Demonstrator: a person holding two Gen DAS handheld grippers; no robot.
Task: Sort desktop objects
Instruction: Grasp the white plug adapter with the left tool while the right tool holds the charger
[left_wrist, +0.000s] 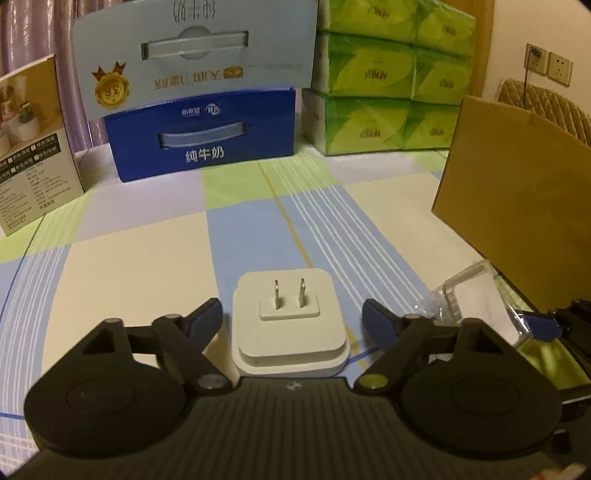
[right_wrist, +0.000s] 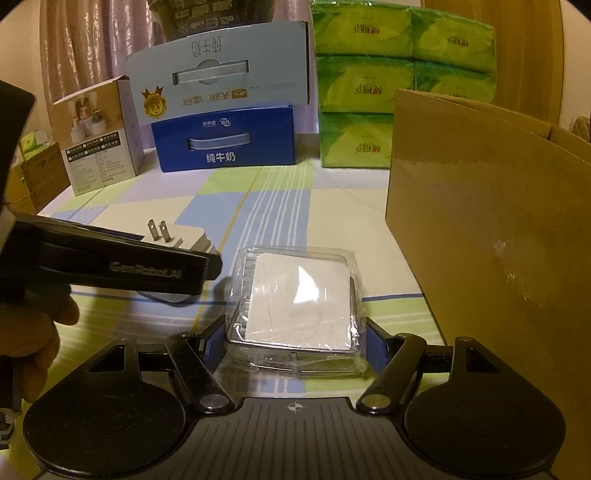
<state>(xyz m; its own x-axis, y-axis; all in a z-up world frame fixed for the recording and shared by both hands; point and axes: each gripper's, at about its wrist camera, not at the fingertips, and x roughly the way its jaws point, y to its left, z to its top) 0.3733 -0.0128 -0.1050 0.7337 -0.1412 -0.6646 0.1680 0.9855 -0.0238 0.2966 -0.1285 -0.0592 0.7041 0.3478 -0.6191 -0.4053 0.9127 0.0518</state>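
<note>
Left gripper (left_wrist: 292, 317) stood wide open, its blue pads either side of the white plug adapter (left_wrist: 290, 325), prongs up, not touching it. Right gripper (right_wrist: 291, 341) was closed onto the clear-wrapped white packet (right_wrist: 295, 306), pads against both sides. Both items lay on the checked tablecloth (left_wrist: 147, 266), cardboard box (right_wrist: 480, 229) to the right.

Both wrist views sit low, facing the stacked boxes (left_wrist: 199, 147) (perhaps overlapping mid-table).
</note>
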